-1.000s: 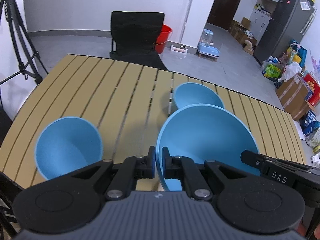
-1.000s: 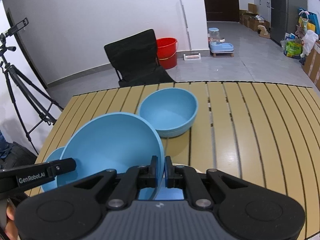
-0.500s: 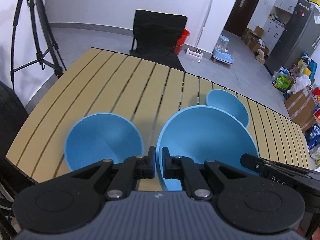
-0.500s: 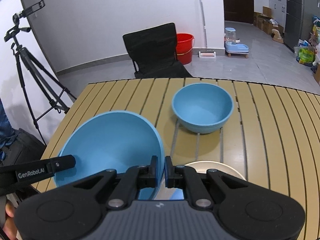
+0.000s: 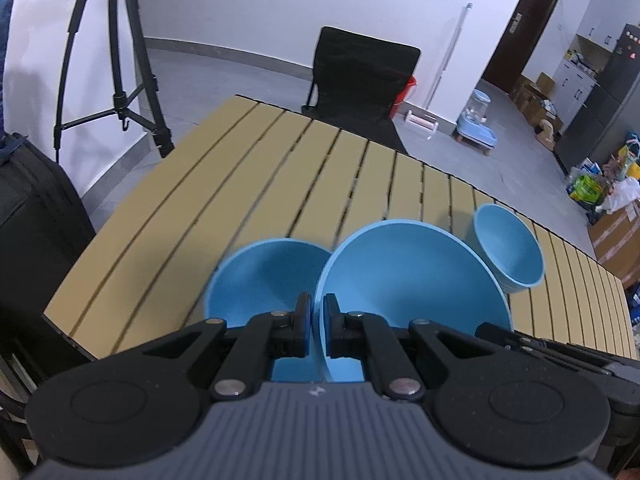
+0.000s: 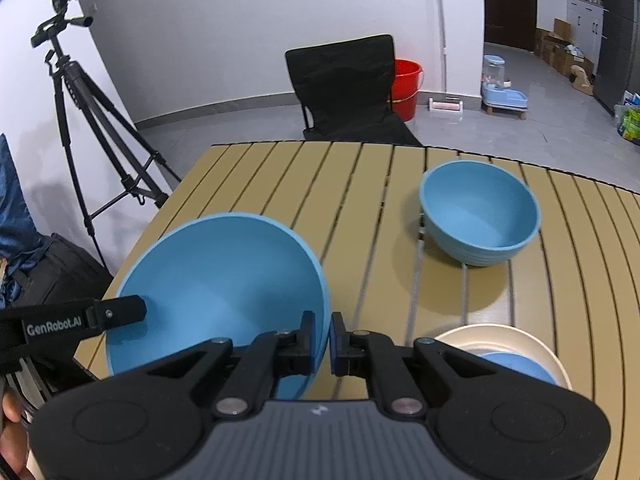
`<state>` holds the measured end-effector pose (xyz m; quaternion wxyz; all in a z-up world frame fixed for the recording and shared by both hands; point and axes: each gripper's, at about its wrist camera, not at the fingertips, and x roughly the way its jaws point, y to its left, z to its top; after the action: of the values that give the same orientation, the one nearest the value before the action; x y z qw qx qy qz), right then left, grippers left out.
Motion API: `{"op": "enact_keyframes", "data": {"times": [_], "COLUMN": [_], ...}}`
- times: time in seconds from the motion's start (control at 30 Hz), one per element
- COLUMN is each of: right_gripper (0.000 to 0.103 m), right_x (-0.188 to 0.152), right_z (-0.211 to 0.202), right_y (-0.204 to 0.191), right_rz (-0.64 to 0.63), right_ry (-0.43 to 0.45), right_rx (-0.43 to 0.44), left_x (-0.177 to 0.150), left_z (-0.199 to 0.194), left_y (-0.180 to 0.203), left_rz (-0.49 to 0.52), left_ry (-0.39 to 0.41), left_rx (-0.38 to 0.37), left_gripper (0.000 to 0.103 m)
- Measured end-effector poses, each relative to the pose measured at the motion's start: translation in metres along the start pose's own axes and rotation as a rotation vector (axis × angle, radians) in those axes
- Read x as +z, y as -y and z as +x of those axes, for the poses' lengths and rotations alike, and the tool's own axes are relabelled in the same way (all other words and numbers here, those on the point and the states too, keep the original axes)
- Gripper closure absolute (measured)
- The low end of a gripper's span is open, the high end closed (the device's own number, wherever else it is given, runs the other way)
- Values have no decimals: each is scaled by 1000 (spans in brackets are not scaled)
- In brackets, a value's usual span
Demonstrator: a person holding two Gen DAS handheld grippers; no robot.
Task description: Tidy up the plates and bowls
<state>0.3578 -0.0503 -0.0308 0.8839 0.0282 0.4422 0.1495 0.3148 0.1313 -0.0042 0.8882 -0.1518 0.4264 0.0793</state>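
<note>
I carry a large blue bowl point(image 5: 408, 280) between both grippers above the slatted tan table point(image 5: 280, 184). My left gripper point(image 5: 316, 312) is shut on its left rim, and my right gripper point(image 6: 322, 328) is shut on its right rim point(image 6: 320, 280). A second blue bowl point(image 5: 260, 280) stands on the table just left of the held one, partly covered by it; the right wrist view does not show it. A smaller blue bowl point(image 6: 480, 212) stands apart, further right. A cream plate point(image 6: 500, 336) with something blue on it lies at the near right.
A black folding chair point(image 6: 344, 84) stands behind the table's far edge. A tripod point(image 6: 80, 92) and a dark bag point(image 5: 36, 232) stand off the left edge. A red bucket point(image 6: 406, 84) is on the floor behind the chair.
Both grippers have carried the large bowl leftward across the table. The second bowl now lies right beside and partly under it; the smaller bowl has fallen away to the right.
</note>
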Motion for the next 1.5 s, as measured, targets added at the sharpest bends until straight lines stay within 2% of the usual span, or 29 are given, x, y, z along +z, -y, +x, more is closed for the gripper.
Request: {"op": "enact_keyframes", "data": {"times": [0.6,0.97,1.5], "right_gripper": [96,96,96], "right_x": [13,5,-3], "right_z": [52,76,85], "right_y": [-45,-56,-68], "right_rz": [-49,-98,-184], "right_ry": [-29,-52,-24], "right_rx": [32,15,-30], "left_x": [15,4,-4], "left_z": [29,48,63], "left_y": [-47,-50,-55], "left_rz": [-39,37,49], "left_ry": [12,14,-17], "left_rx": [62,95,112], "left_gripper": [96,96,96]}}
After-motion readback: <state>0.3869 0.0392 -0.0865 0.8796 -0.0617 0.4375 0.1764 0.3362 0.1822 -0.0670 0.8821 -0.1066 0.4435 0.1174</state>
